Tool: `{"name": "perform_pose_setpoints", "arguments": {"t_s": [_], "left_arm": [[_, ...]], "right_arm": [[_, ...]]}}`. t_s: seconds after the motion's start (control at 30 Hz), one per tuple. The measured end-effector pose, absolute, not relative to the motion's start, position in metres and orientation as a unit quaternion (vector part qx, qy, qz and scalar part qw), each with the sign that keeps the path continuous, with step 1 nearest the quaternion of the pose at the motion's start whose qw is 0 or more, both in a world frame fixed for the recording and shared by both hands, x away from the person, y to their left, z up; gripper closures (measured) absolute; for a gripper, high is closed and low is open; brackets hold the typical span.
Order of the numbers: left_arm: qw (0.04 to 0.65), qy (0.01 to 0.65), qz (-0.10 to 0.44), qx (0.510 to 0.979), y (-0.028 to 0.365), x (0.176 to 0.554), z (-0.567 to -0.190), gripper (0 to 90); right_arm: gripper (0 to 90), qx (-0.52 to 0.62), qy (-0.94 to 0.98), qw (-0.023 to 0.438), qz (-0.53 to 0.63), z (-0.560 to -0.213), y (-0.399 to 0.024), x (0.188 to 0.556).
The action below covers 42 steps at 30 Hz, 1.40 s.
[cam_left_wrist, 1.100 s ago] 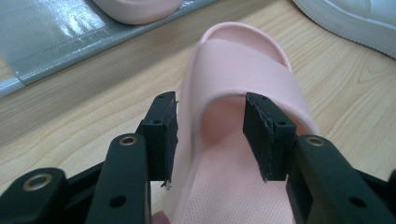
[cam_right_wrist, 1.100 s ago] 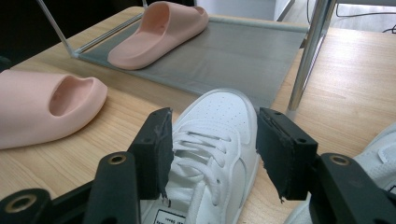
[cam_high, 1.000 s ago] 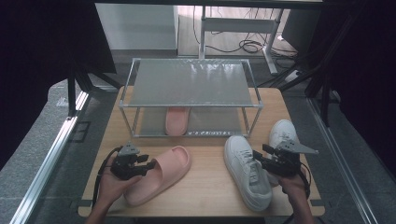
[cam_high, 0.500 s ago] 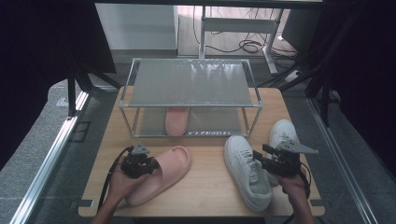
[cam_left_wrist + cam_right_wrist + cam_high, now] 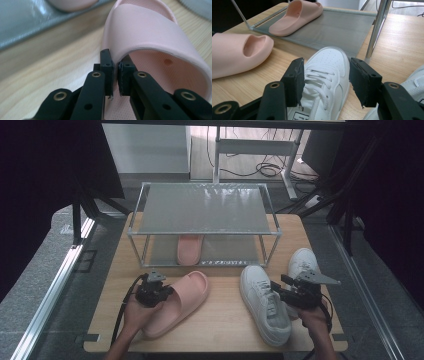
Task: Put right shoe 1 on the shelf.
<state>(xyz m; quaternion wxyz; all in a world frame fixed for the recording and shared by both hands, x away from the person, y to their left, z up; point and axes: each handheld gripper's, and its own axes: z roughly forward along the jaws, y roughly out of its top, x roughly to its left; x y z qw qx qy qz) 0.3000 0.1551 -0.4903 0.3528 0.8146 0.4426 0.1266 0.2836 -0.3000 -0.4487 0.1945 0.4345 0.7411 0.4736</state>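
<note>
- Pink slide (image 5: 177, 302) lies on the wooden surface (image 5: 225, 320), front left, toe pointing up and right toward the rack (image 5: 202, 225).
- Left hand-held gripper (image 5: 115, 75) has just been closing, and its jaws are now pinched on the edge of the slide's strap, one pad outside and one tucked under it. From the high view the same gripper (image 5: 162, 292) sits over the slide's middle, with the person's left hand (image 5: 137, 312) at the heel end.
- Second pink slide (image 5: 190, 249) is parked on the rack's lower shelf, toe pointing back to the person.
- White sneaker (image 5: 262, 302) lies right of the first slide, well apart from it, toe toward the rack.
- Right hand-held gripper (image 5: 325, 80) hovers with its jaws wide apart on either side of that sneaker's laces, pads not touching it as far as I can see. In the high view it (image 5: 280, 287) is just at the sneaker's right flank.
- Another white sneaker (image 5: 302, 265) is behind that gripper, near the surface's right edge.
- Rack's top shelf is a bare grey sheet in a metal frame.
</note>
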Motion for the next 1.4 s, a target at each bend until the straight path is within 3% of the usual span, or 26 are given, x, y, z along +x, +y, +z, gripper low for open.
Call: {"name": "perform_pose_setpoints", "arguments": {"t_s": [0.43,1.4], "left_arm": [[0.383,0.447,0.134,0.797,0.103,0.333,-0.464,84.9],[0.408,0.531,0.160,0.725,0.051,0.384,-0.492,84.0]], "right_arm": [[46.9,0.432,0.739,0.193,0.479,-0.447,-0.300,0.282],[46.9,0.433,0.739,0.188,0.481,-0.449,-0.300,0.283]]}}
